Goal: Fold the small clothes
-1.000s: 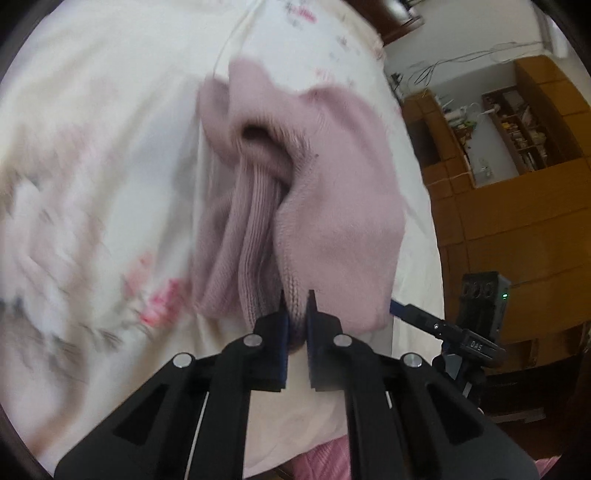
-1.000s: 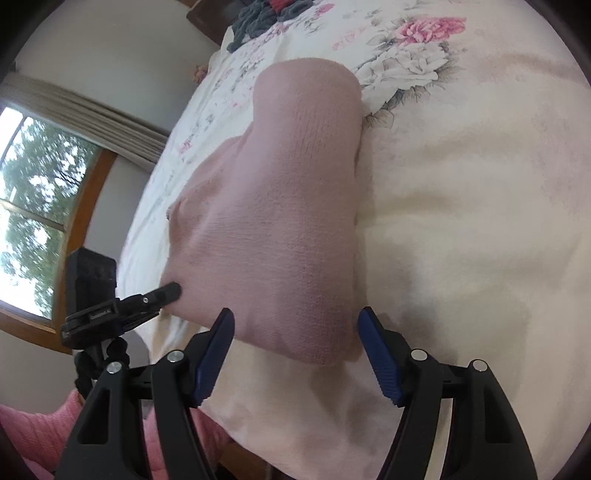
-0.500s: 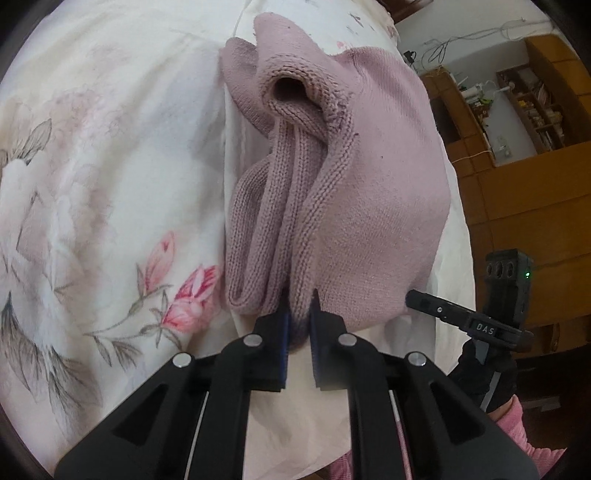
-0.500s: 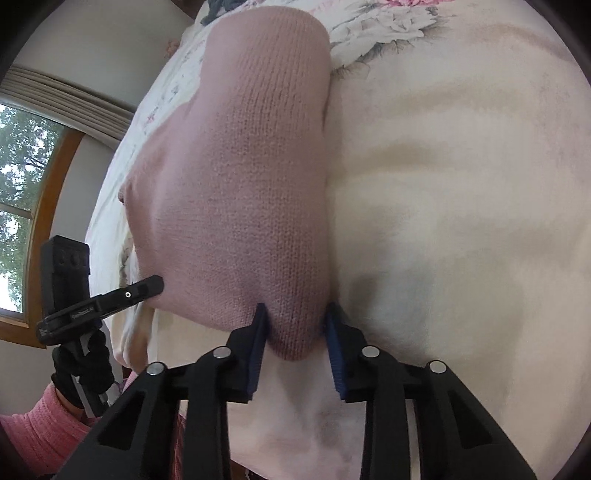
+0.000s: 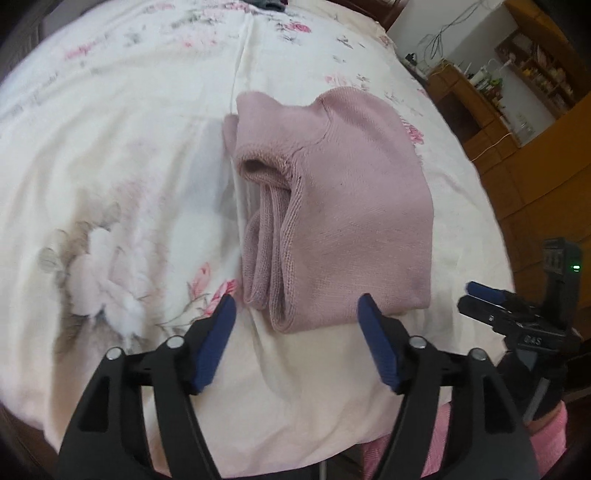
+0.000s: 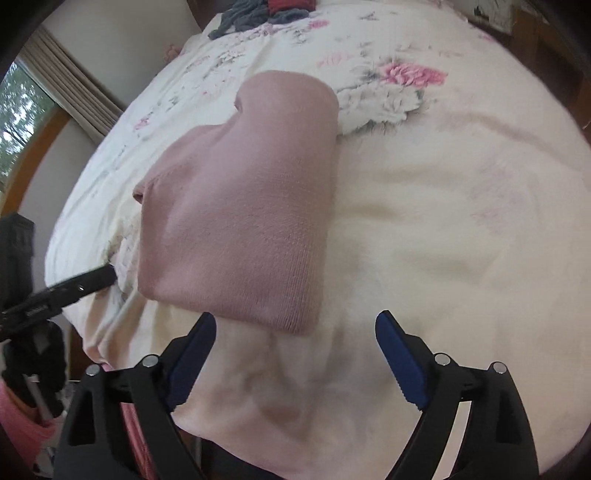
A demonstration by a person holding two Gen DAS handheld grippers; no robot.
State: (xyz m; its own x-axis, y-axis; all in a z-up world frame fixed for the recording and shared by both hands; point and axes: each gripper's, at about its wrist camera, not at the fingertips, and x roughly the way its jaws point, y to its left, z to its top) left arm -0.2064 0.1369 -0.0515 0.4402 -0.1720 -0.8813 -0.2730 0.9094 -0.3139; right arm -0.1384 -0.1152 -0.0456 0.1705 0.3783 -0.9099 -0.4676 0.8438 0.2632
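A pink knit sweater (image 5: pixel 343 214) lies folded into a compact rectangle on the floral bedsheet (image 5: pixel 110 166), its layered edges and a sleeve opening facing left. My left gripper (image 5: pixel 297 308) stands open just short of its near edge, touching nothing. In the right wrist view the same sweater (image 6: pixel 251 206) lies flat with its smooth folded side up. My right gripper (image 6: pixel 295 328) is open too, its blue pads either side of the near corner and a little back from it. The right gripper (image 5: pixel 517 317) also shows at the right edge of the left wrist view.
A dark grey and red clothes pile (image 6: pixel 258 11) sits at the far end of the bed. Wooden shelves and cabinets (image 5: pixel 517 110) stand to the right of the bed, a curtained window (image 6: pixel 33 103) to the left. The bed's near edge is just below both grippers.
Both grippers were shut on the sweater's near edge half a second ago. Both have opened and drawn back, leaving the folded sweater lying on the bed.
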